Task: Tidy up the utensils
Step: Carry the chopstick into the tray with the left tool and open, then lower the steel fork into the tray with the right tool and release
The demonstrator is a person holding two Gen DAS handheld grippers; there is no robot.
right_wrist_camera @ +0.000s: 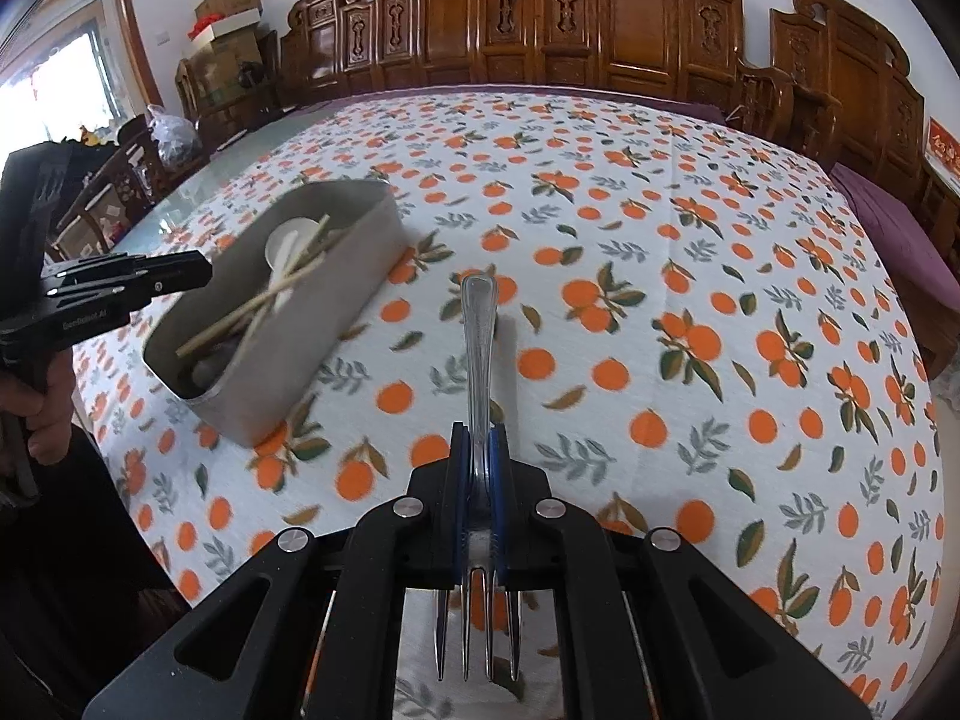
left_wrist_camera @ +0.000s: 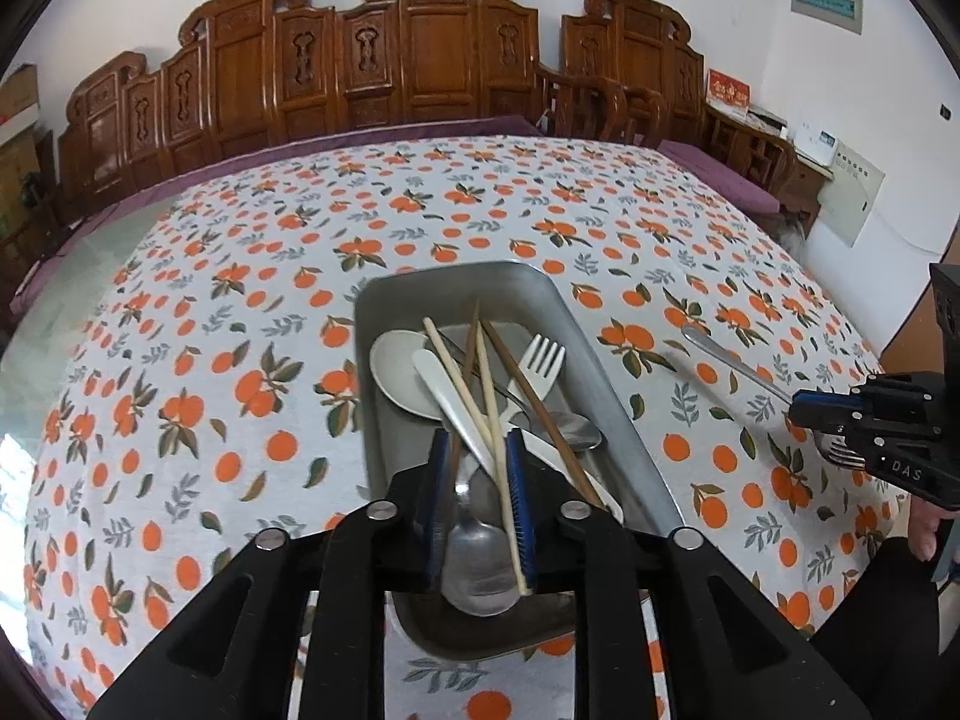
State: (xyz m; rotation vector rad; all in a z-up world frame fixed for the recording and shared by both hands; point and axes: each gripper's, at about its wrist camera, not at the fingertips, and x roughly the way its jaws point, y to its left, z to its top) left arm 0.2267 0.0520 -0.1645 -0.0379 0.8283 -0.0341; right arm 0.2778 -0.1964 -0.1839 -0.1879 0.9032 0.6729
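Utensils mostly sit mixed in tray (left_wrist_camera: 384, 300) at center, left gripper (left_wrist_camera: 478, 504) jaws apart around spoon (left_wrist_camera: 480, 564) and chopstick (left_wrist_camera: 501, 468), unpressed; at 3 o'clock right gripper (right_wrist_camera: 478, 480) clamps fork (right_wrist_camera: 477, 348) over tablecloth (right_wrist_camera: 720, 240), sorting barely begun.

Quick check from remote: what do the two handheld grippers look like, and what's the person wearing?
Both are matte black linkage frames with silver pivot pins and ribbed blue pads. The left gripper has white lettering on its side in the right wrist view; the right gripper shows white letters "DAS" in the left wrist view. No cables visible. The person's clothing looks dark.
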